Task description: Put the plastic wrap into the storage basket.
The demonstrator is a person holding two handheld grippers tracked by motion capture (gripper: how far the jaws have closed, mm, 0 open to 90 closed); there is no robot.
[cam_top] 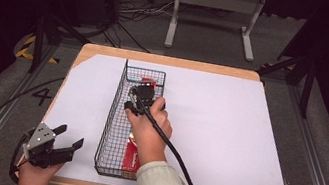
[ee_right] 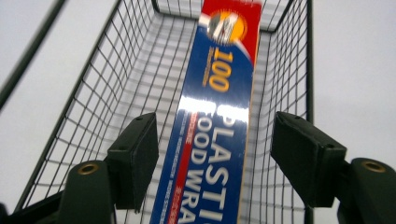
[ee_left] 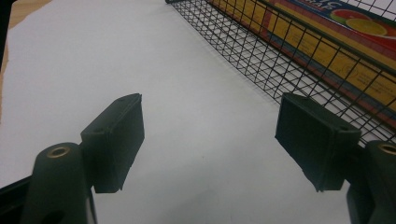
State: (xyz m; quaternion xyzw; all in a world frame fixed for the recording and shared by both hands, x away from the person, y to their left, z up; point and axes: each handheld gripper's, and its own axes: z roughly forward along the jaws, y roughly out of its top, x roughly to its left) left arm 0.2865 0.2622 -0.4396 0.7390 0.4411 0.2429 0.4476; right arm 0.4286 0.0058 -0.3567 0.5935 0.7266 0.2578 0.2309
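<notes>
A black wire basket (cam_top: pixel 110 114) stands lengthwise in the middle of the white sheet (cam_top: pixel 226 133). Along its floor lies a long red and blue box of plastic food wrap (ee_right: pixel 219 93), whose near end (cam_top: pixel 132 155) is red. My right gripper (cam_top: pixel 146 89) hovers over the far half of the basket. In the right gripper view the right gripper (ee_right: pixel 215 149) is open, its jaws on either side of the box and apart from it. My left gripper (cam_top: pixel 71 137) is open near the table's front left corner. In the left gripper view the left gripper (ee_left: pixel 208 140) holds nothing, and the basket (ee_left: pixel 261 51) lies to its right.
The sheet covers most of a wooden table (cam_top: pixel 167 61). A grey metal stand (cam_top: pixel 215 2) and loose cables (cam_top: pixel 136 9) are on the floor beyond it. Dark tripod legs (cam_top: pixel 38 46) stand at both far corners. The right gripper's cable (cam_top: pixel 181 163) trails back over the sheet.
</notes>
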